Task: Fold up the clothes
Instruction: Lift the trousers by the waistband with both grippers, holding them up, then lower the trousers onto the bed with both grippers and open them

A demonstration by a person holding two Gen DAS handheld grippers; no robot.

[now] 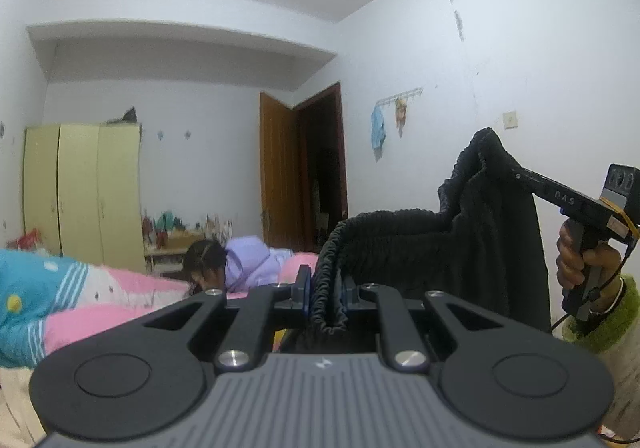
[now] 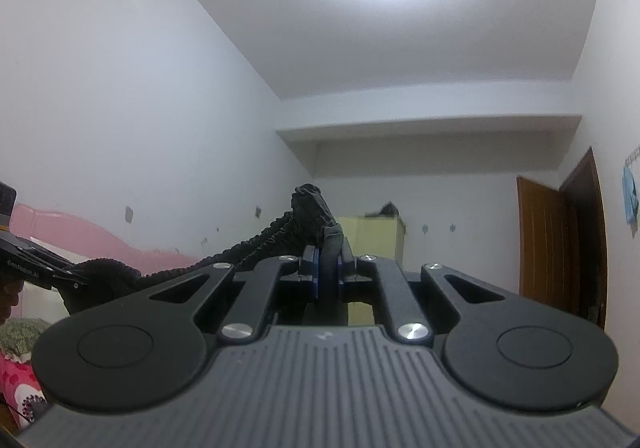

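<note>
A black garment (image 1: 480,232) with a ruched elastic waistband is held up in the air between both grippers. My left gripper (image 1: 327,290) is shut on one end of the waistband, which bunches between its blue pads. The right gripper (image 1: 516,173) appears at the right of the left wrist view, held by a hand (image 1: 580,260) in a green sleeve, and grips the other end. In the right wrist view my right gripper (image 2: 329,272) is shut on the garment (image 2: 308,207), and the waistband runs left to the left gripper (image 2: 76,280).
A bed with pink and blue bedding (image 1: 80,300) lies low at the left. A person in a lilac jacket (image 1: 248,260) leans on it. A yellow wardrobe (image 1: 80,191) and an open brown door (image 1: 288,167) stand behind. A pink headboard (image 2: 80,236) is at the left.
</note>
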